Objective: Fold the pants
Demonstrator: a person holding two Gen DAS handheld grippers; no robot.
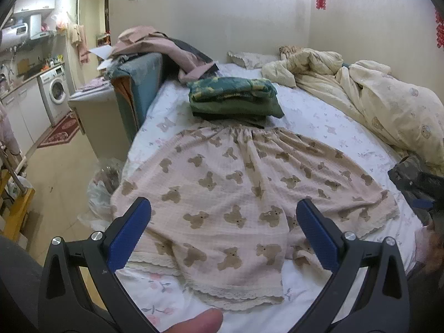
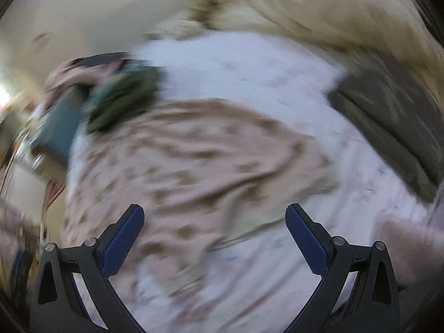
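Note:
Pale pink pants with a brown teddy-bear print lie spread flat on the bed, waistband far, lace-trimmed leg hems near. My left gripper is open and empty, hovering above the near legs. My right gripper shows at the right edge of the left wrist view, beside the pants' right hem. In the blurred right wrist view my right gripper is open and empty above the pants.
A stack of folded green clothes sits just beyond the waistband. A rumpled cream duvet fills the bed's right side. A dark garment lies right. Clothes pile on furniture at left; floor and kitchen beyond.

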